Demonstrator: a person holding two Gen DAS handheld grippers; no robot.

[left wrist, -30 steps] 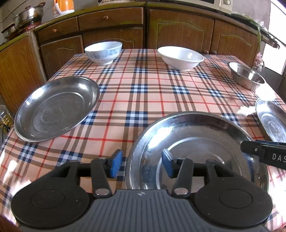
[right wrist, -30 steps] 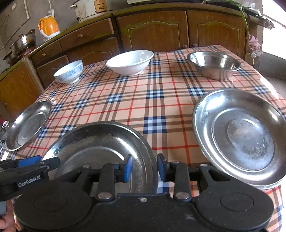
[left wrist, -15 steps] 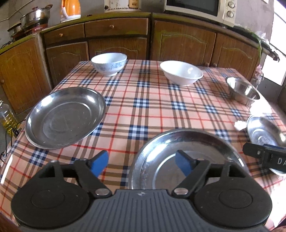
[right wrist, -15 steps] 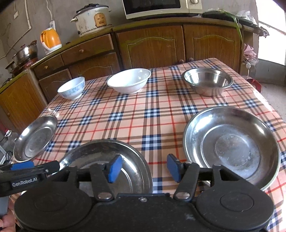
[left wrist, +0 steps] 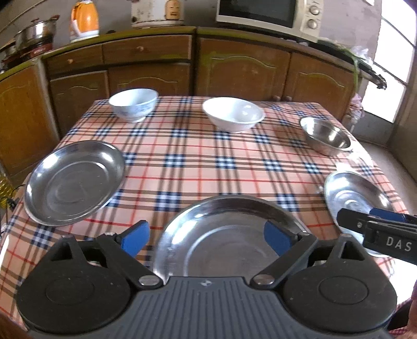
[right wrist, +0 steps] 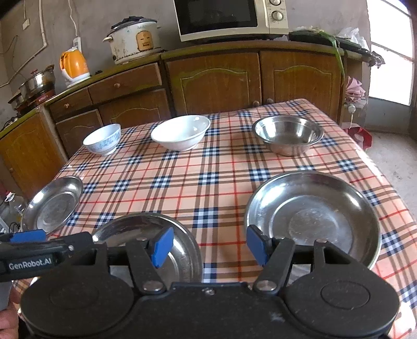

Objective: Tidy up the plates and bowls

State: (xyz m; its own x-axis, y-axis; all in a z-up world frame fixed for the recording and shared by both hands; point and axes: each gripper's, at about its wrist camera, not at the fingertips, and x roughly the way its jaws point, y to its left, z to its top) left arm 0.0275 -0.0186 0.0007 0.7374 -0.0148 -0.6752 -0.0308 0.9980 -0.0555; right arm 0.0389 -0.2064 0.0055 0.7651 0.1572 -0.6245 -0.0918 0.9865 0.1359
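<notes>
Three steel plates lie on the checked table: a left plate [left wrist: 74,182] [right wrist: 53,203], a middle plate [left wrist: 229,234] [right wrist: 146,234] and a right plate [left wrist: 351,198] [right wrist: 312,216]. At the far side stand a blue-patterned bowl [left wrist: 133,104] [right wrist: 103,139], a white bowl [left wrist: 233,114] [right wrist: 181,133] and a steel bowl [left wrist: 324,135] [right wrist: 288,134]. My left gripper [left wrist: 206,237] hovers over the middle plate's near left rim, its jaws opening, pads clear of the rim. My right gripper [right wrist: 209,247] hangs over the cloth between the middle and right plates, jaws opening, nothing between them.
The table [left wrist: 208,161] has a drop at its left and right edges. Wooden cabinets [right wrist: 213,83] run close behind it, with a microwave [right wrist: 229,18], a rice cooker [right wrist: 134,39] and an orange kettle [right wrist: 74,65] on top. A bright doorway is at the right.
Both grippers' jaws have spread wide, letting go of the middle plate's rim. Both have lifted up and back from the table, so more of the room shows.
</notes>
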